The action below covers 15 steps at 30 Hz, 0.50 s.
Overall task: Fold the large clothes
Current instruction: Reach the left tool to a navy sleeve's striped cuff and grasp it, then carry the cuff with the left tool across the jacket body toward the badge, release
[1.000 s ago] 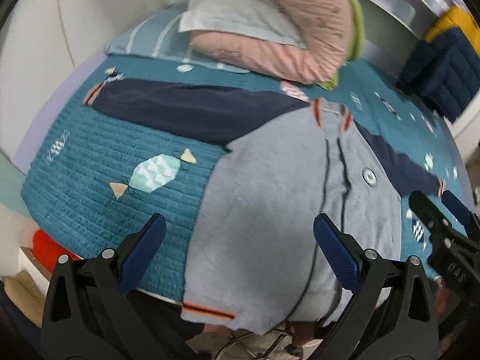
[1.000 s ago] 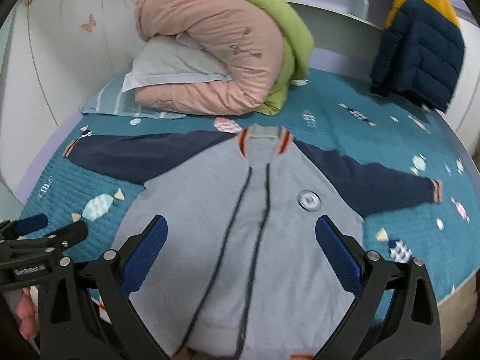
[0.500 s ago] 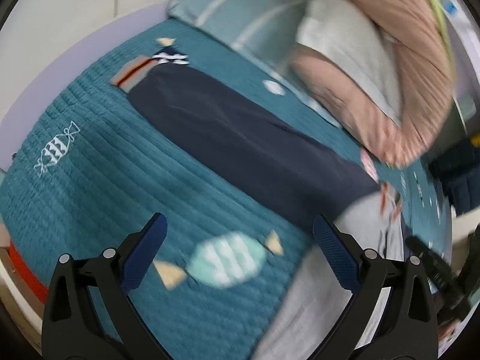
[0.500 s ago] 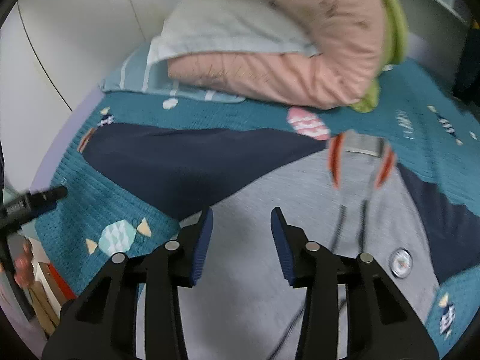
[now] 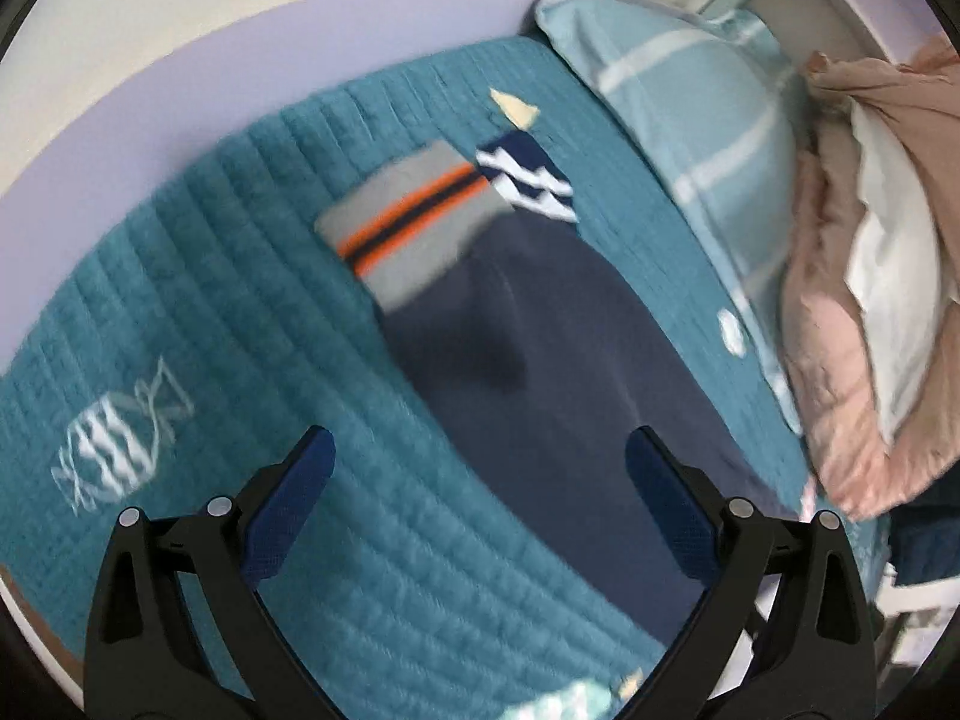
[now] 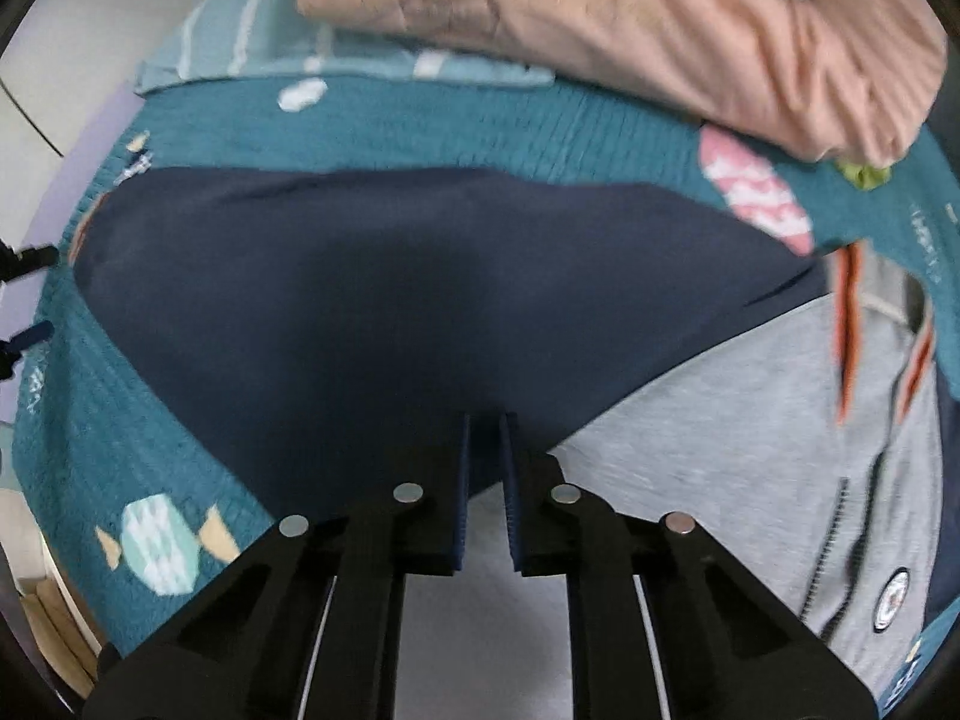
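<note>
navy sleeve lies flat on quilted teal bedspread; left claw spread wide, right claw closing, nothing pinched.

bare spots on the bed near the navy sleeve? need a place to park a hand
Free: the teal quilt between the sleeve cuff and the lilac bed edge, and the strip between the navy sleeve and the striped pillow. Crowded: past the pillow, the pink duvet is piled up; the grey jacket body covers the middle.
</note>
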{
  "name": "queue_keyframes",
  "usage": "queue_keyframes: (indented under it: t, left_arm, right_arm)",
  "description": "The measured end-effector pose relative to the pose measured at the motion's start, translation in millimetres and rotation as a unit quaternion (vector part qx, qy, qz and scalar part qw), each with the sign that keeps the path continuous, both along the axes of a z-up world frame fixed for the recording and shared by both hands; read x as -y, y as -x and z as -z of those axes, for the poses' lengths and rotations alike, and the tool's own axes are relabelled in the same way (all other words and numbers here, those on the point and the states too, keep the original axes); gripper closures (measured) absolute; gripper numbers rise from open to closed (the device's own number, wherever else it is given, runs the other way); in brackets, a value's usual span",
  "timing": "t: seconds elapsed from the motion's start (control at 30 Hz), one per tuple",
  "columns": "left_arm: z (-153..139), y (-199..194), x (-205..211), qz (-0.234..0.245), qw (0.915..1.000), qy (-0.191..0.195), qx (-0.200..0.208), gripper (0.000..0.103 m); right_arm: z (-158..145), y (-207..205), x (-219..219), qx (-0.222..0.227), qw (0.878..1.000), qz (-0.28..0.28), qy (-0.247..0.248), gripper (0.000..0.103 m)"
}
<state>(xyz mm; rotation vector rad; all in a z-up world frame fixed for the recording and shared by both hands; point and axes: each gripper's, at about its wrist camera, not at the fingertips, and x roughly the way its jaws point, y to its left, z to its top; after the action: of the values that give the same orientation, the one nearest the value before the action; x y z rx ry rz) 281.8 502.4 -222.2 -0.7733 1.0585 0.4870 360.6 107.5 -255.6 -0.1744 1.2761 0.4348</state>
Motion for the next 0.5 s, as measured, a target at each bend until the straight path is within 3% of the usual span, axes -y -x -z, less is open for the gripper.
queue_keyframes:
  t: [0.13,0.17,0.2,0.27,0.33,0.5]
  left_arm:
    - [16.6,-20.3,-20.5,-0.02,0.9989,-0.03,-0.029,0.01]
    - [24.0,-25.9,-25.6,-0.021,0.9985,-0.028,-0.041,0.029]
    - [30.3,-29.9,-29.6,-0.026,0.9971,-0.036,-0.063,0.032]
    - [27.1,-34.5,-29.4,-0.028,0.9956,-0.064,-0.062,0.039]
    - [20.0,-41.4,-20.1,0.01,0.9944,-0.088,-0.058,0.071]
    - [1.6,-44.5,-8.2,0.016,0.9919,-0.115,-0.051,0.078]
  right_arm:
    - [2.4,3.5,-2.4,0.025,1.0,-0.008,0.005,0.093]
    - [2.5,4.7,-2.4,0.03,0.999,-0.012,0.007,0.093]
    - [2.0,5.5,-2.4,0.032,0.999,-0.015,0.007,0.093]
    - [1.5,4.2,-0.1,0.029,0.999,-0.015,-0.002,0.093]
    - [4.6,-1.7,3.4,0.021,1.0,-0.011,-0.015,0.093]
    - [1.1,-8.7,15.0,0.011,0.999,-0.004,-0.04,0.095]
